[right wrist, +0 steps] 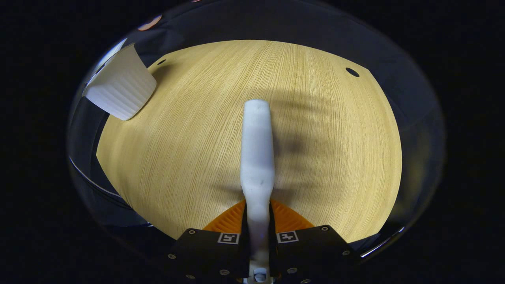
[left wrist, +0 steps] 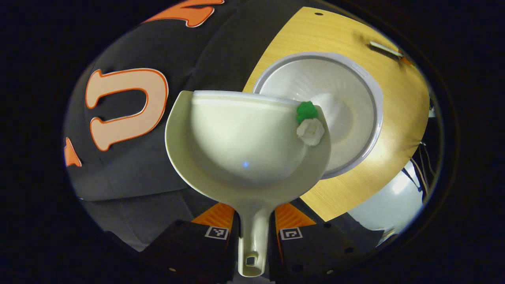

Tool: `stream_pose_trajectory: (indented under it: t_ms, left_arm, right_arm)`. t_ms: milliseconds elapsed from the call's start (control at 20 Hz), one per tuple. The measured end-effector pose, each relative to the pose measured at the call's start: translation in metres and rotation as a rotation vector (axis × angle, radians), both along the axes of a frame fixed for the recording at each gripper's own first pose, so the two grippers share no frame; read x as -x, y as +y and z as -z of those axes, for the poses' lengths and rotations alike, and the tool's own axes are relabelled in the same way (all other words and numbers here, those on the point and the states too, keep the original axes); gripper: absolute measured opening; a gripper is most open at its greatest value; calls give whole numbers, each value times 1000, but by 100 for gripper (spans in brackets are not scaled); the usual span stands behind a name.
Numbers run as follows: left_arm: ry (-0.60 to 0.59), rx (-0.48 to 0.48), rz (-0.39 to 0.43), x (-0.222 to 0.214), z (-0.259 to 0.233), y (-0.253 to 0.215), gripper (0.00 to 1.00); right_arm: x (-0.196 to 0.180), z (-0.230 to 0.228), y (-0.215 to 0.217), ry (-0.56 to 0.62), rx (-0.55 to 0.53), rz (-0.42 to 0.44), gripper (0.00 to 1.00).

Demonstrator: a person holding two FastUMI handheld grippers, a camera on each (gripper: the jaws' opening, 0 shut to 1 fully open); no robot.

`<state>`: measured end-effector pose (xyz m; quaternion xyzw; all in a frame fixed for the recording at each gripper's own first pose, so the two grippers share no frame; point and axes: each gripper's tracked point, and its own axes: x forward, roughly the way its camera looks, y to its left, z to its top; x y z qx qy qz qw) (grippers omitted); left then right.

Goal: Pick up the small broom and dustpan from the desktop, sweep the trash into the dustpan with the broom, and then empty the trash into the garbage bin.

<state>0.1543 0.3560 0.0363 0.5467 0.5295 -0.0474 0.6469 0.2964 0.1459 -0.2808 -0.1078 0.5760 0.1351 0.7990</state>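
Cream dustpan [left wrist: 236,138], green and white trash [left wrist: 309,122], wood-grain desktop [right wrist: 197,157]

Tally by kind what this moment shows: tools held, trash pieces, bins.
Dustpans: 1, the dustpan held by the left gripper
Brooms: 1, the broom held by the right gripper
Trash pieces: 2, green scrap and white scrap, at the dustpan's edge
Garbage bins: 1, white garbage bin
Total: 5

On the left gripper [left wrist: 252,232] we see dark, blocky finger housings, each bearing a small square black-and-white marker, with ribbed inner faces and small screws along the lower edges. Our right gripper [right wrist: 258,236] carries the same markers, ribbing and screws.
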Motion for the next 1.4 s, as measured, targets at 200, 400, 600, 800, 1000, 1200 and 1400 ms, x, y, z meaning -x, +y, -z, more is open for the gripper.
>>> stream_pose_trajectory:
  t_ms: [200,400,600,800,1000,1200,1400]
  left_arm:
    - [12,24,-14,5,1,-2,33]
    - [24,202,-152,25,26,-16,33]
    - [-85,514,-350,39,49,-60,33]
    - [-244,762,-405,41,45,-136,33]
    - [-270,896,-291,53,10,-221,33]
    - [-183,1041,-247,61,26,-306,33]
    - [-83,1107,-273,76,82,-376,33]
  right_arm:
    - [-37,-11,17,1,0,4,19]
    - [-83,-25,36,7,-12,12,19]
    - [-138,-45,54,10,-37,43,19]
    - [-206,-68,61,-14,-12,89,19]
    - [-279,-101,81,-42,-20,97,19]
    - [-357,-138,105,-66,-44,96,19]
    - [-442,-174,127,-85,-60,86,19]
